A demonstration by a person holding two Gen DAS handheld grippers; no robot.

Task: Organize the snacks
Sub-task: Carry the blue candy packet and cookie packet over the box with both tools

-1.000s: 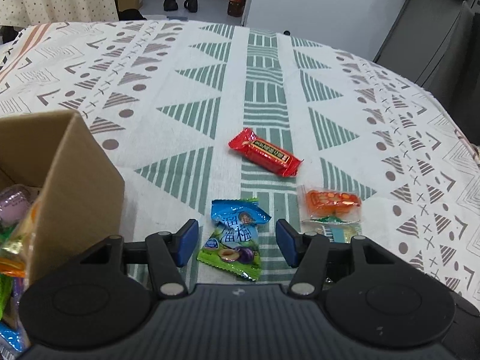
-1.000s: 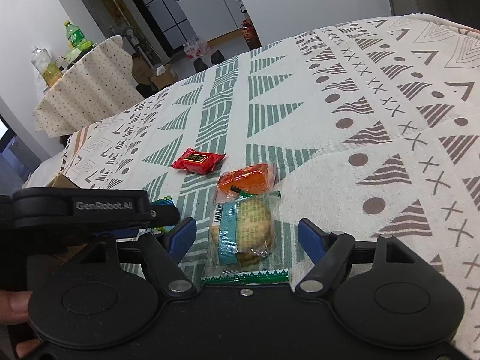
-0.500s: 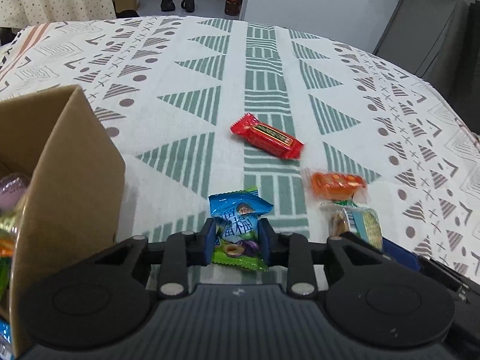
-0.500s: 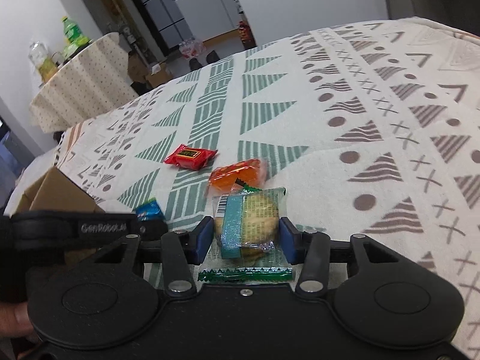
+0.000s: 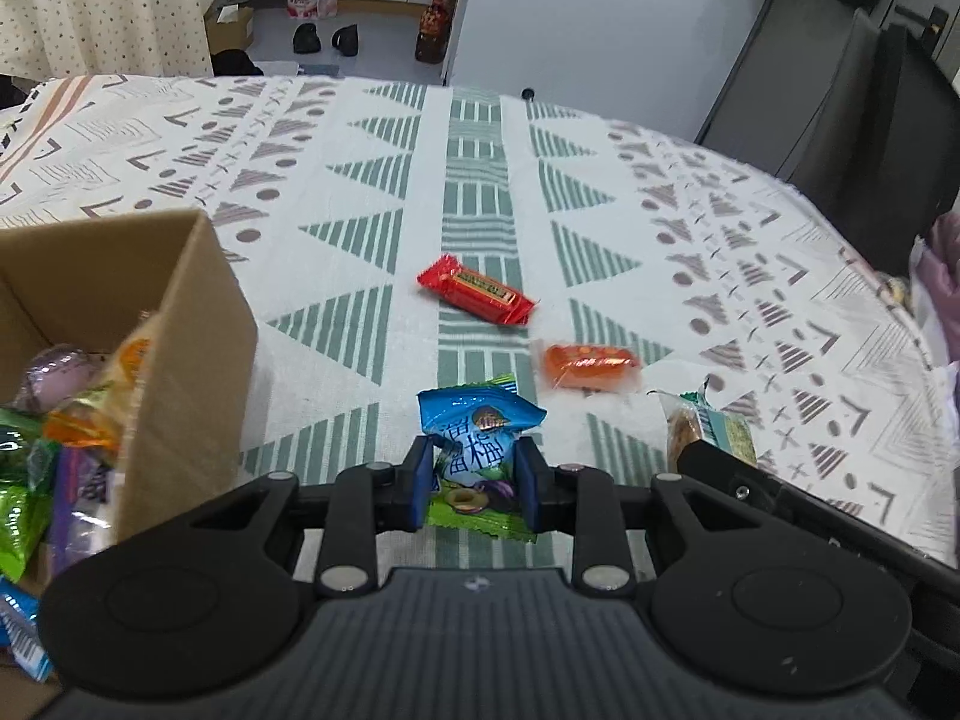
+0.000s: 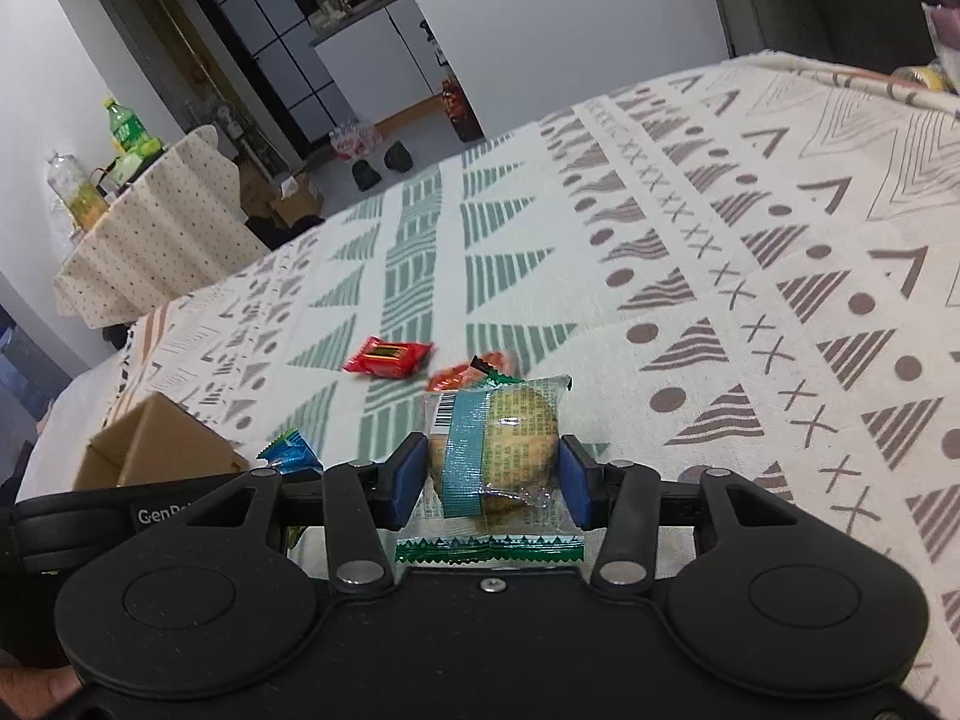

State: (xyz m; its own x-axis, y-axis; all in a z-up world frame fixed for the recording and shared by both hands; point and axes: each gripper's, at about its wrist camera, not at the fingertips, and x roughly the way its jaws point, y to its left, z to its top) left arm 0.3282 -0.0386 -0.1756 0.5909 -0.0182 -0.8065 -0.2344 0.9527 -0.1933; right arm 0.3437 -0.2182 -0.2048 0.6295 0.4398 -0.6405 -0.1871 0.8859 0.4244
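Note:
My left gripper (image 5: 473, 483) is shut on a blue and green plum candy packet (image 5: 477, 447), held a little above the patterned cloth. My right gripper (image 6: 491, 480) is shut on a clear wrapped round biscuit with a teal band (image 6: 498, 450), also raised. The biscuit (image 5: 708, 429) shows at the right of the left wrist view, and the blue packet (image 6: 289, 449) at the left of the right wrist view. A red candy bar (image 5: 477, 291) and an orange wrapped sweet (image 5: 588, 363) lie on the cloth ahead. An open cardboard box (image 5: 180, 324) holding several snacks stands to the left.
The tablecloth (image 5: 360, 180) runs far ahead, with its edge at the back and right. A dark chair (image 5: 870, 120) stands beyond the right edge. Another covered table with bottles (image 6: 150, 222) is across the room. A hand (image 6: 36, 687) holds the left tool.
Both grippers went from open to shut, the left on the blue packet, the right on the biscuit. Both packets have since been lifted off the cloth.

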